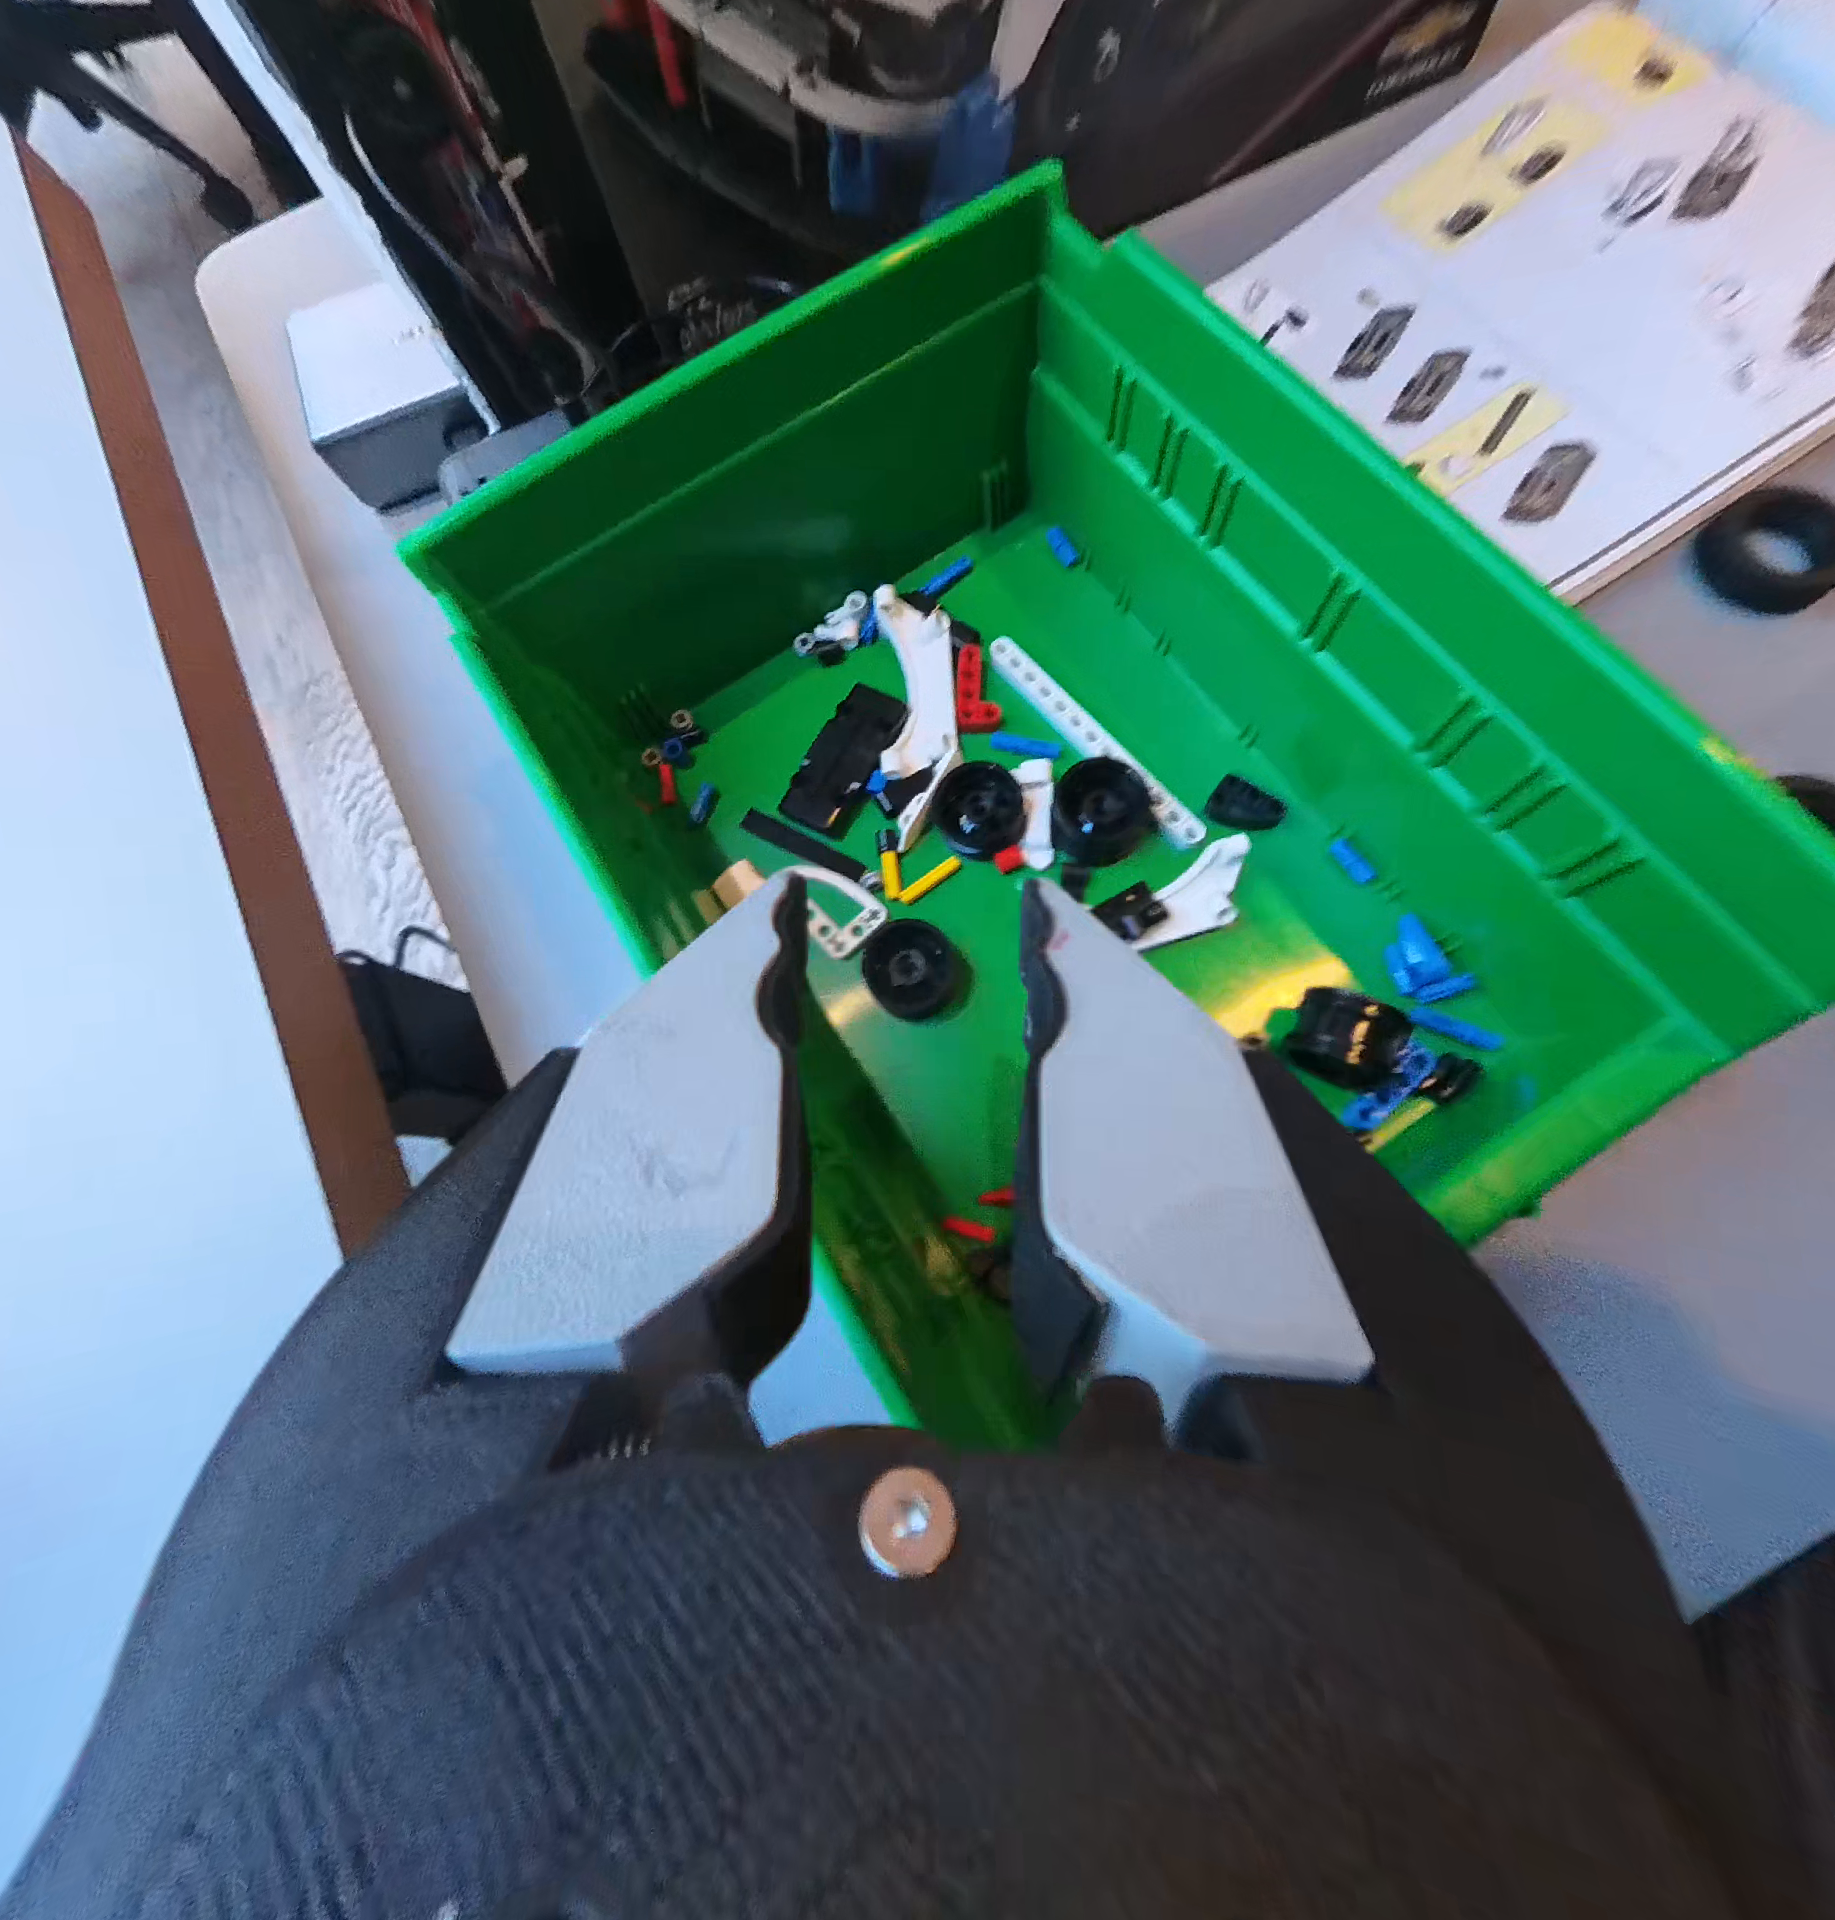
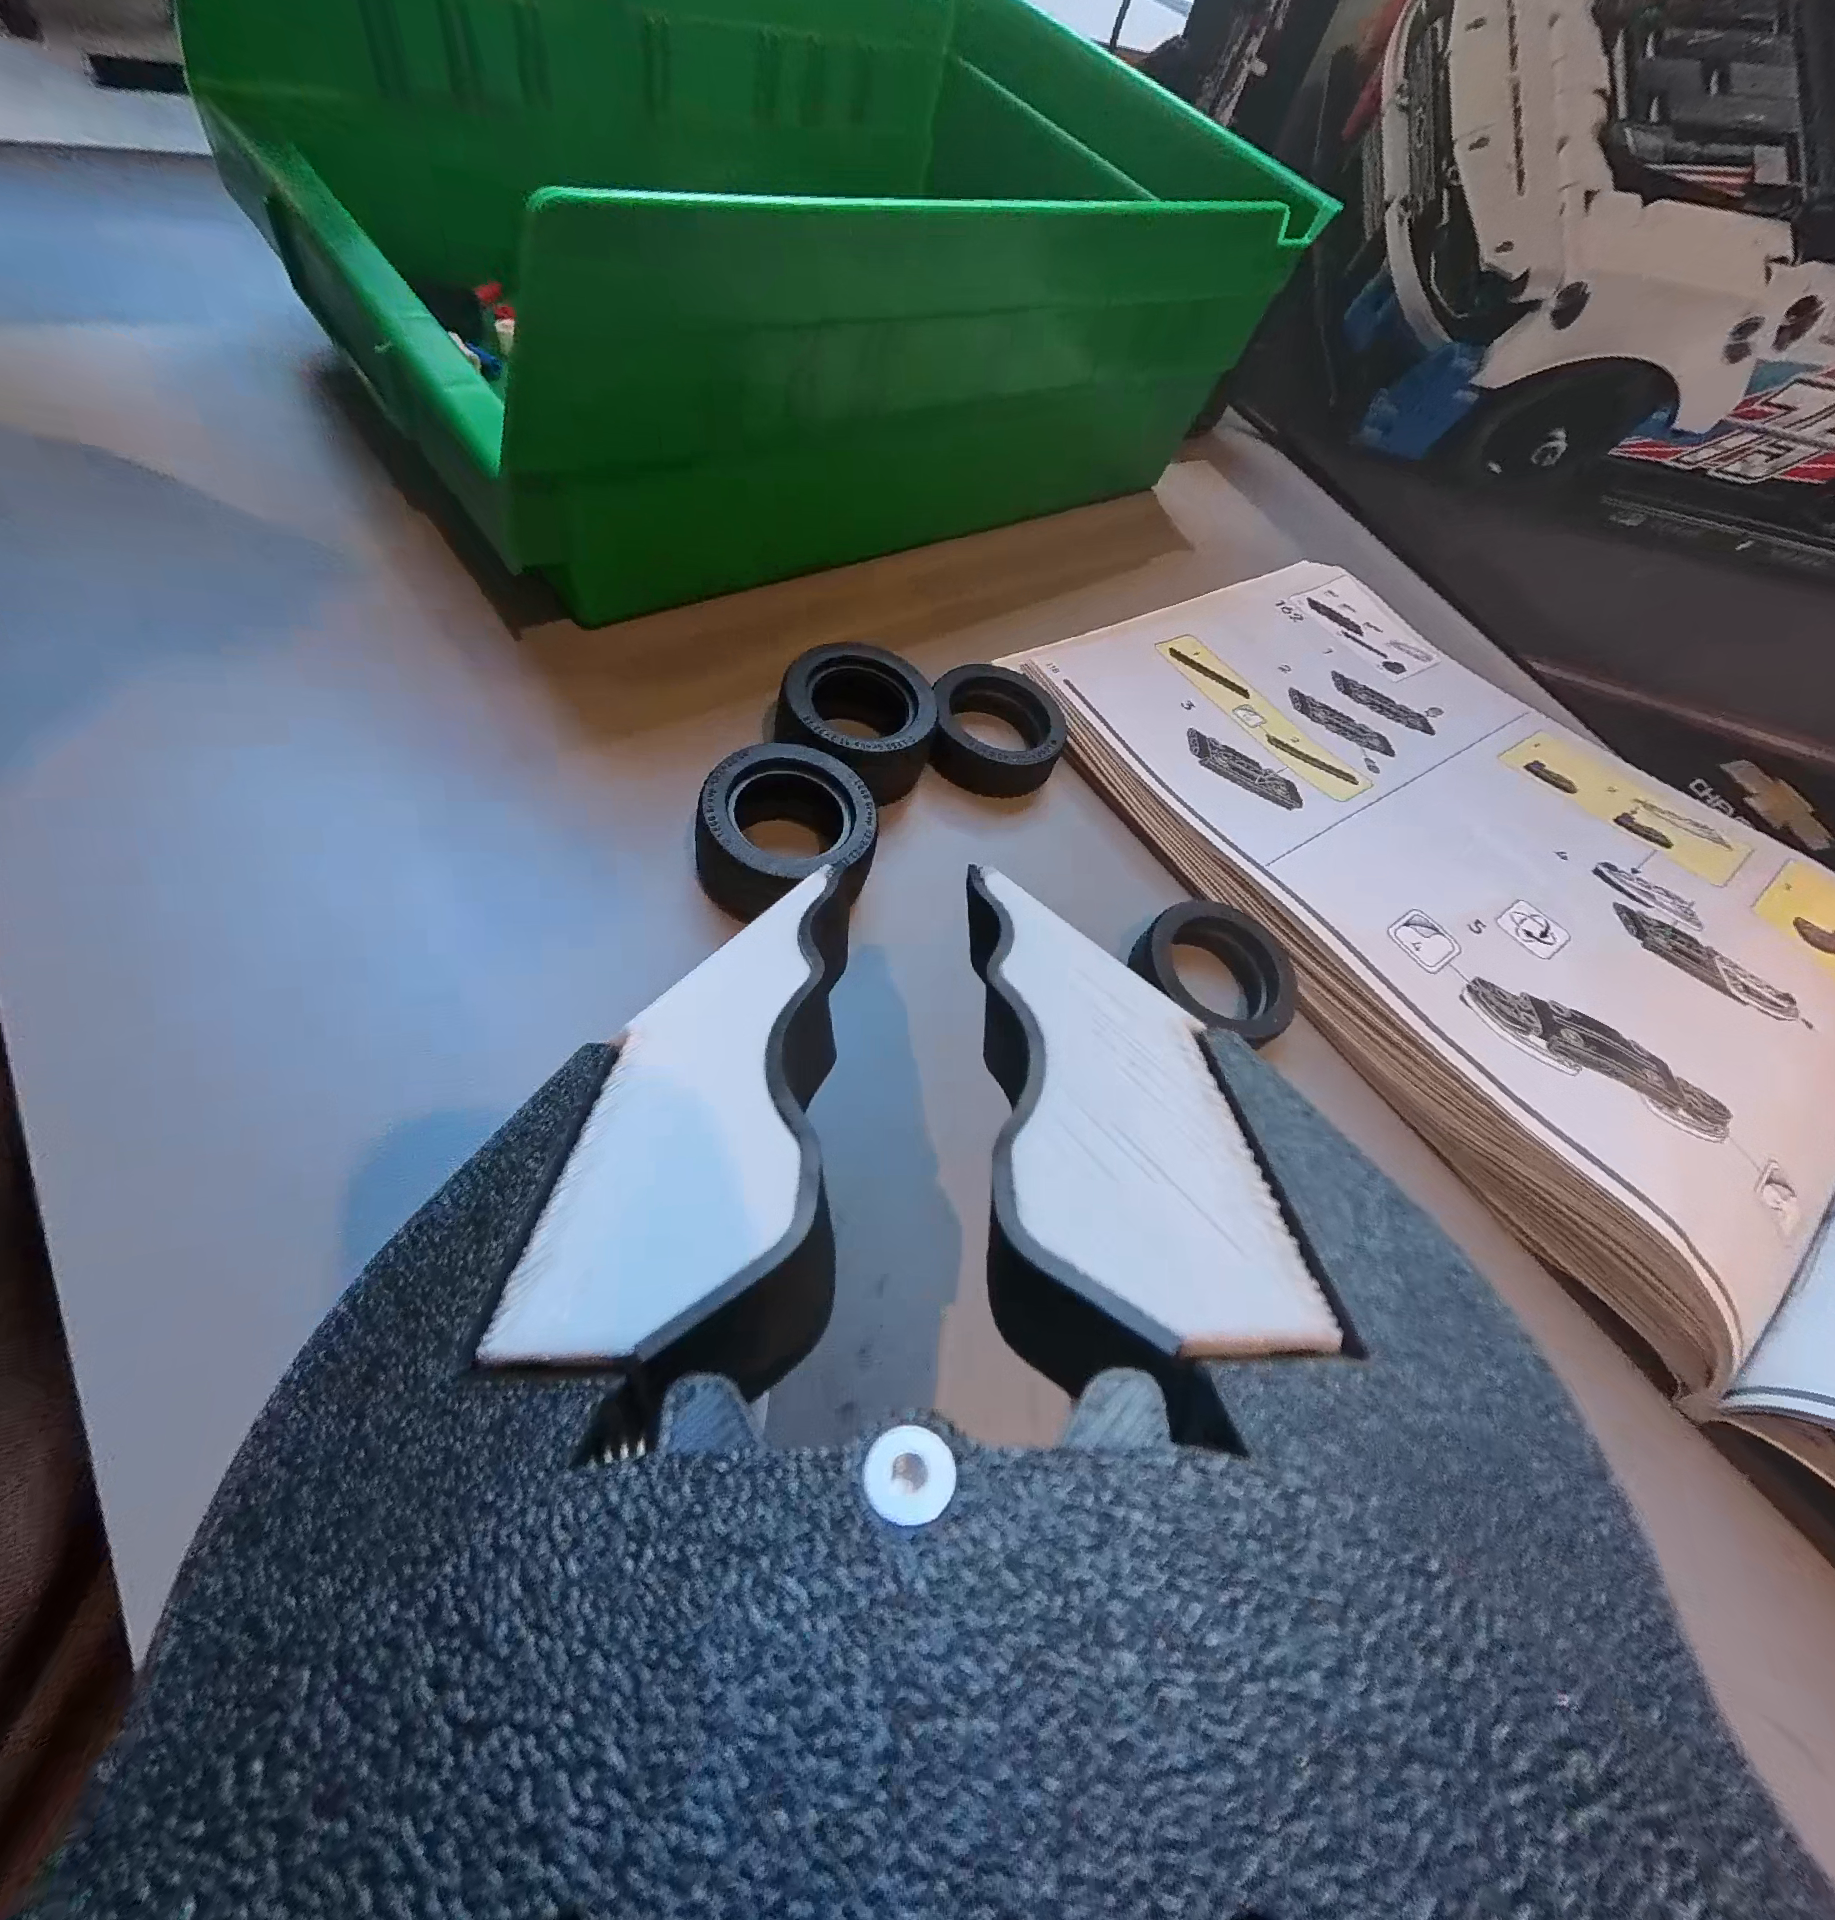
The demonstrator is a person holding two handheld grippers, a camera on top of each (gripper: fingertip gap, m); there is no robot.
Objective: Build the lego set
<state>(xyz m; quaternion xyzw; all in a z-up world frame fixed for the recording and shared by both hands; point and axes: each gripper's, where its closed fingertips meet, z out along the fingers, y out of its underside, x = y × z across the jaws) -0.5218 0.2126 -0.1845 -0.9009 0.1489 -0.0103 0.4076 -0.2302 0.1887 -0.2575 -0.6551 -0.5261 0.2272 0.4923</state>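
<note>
In the left wrist view, the left gripper [image 1: 908,899] is seen above the near end of the green bin [image 1: 1308,644], its fingers parted with nothing between them. A black wheel hub [image 1: 913,968] lies between the tips. Farther, at 12 o'clock, two more black hubs [image 1: 980,812], a white perforated beam [image 1: 1089,732], white panels, and yellow, red and blue pins are scattered on the bin floor. At 2 o'clock beyond the bin, the open instruction booklet [image 1: 1578,312] is seen.

In the right wrist view, the right gripper [image 2: 908,883] is held low over the table [image 2: 269,727], fingers apart and empty. A black tyre [image 2: 785,828] touches the left fingertip at 11 o'clock; another tyre [image 2: 1214,971] lies at 2 o'clock against the booklet. Two further tyres [image 2: 856,719] sit beyond. Moulded lettering is visible on the tyre sidewalls, and printing on the booklet and the set's box [image 2: 1619,312]; none is reproduced.
</note>
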